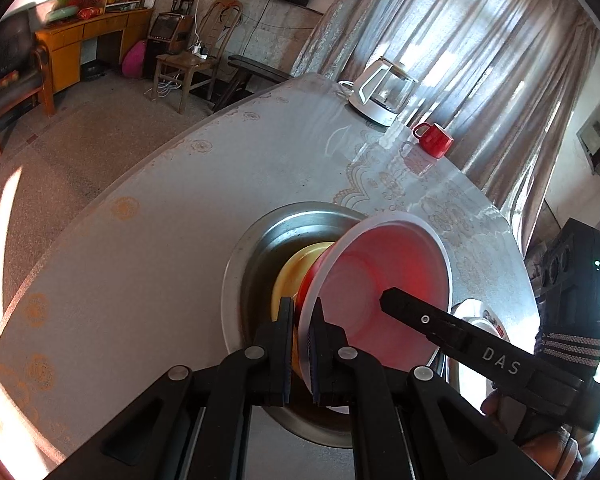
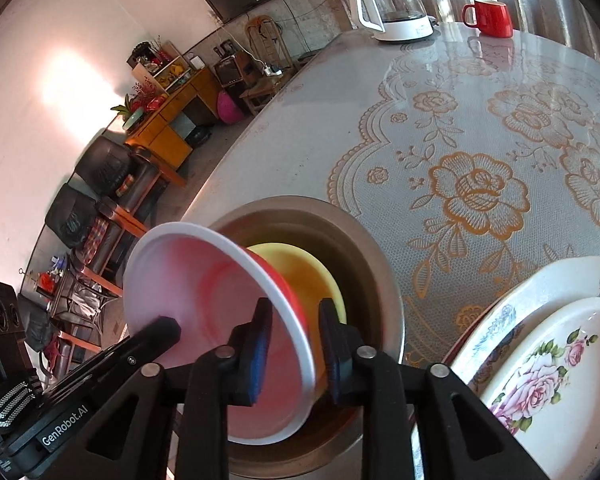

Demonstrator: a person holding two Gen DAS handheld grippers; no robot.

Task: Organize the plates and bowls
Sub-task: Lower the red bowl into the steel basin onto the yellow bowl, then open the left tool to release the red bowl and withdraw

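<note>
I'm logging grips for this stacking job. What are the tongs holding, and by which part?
The left tongs pinch the red bowl by its white rim. The right tongs straddle the same rim, their pads standing clear of it.

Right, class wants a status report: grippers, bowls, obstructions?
Left gripper shut on red bowl rim. Right gripper open, straddling rim. Bowl tilted over yellow bowl inside steel basin. Nothing obstructing.

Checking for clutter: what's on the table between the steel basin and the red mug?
Nothing: only bare floral tablecloth between steel basin and red mug, in the right wrist view.
</note>
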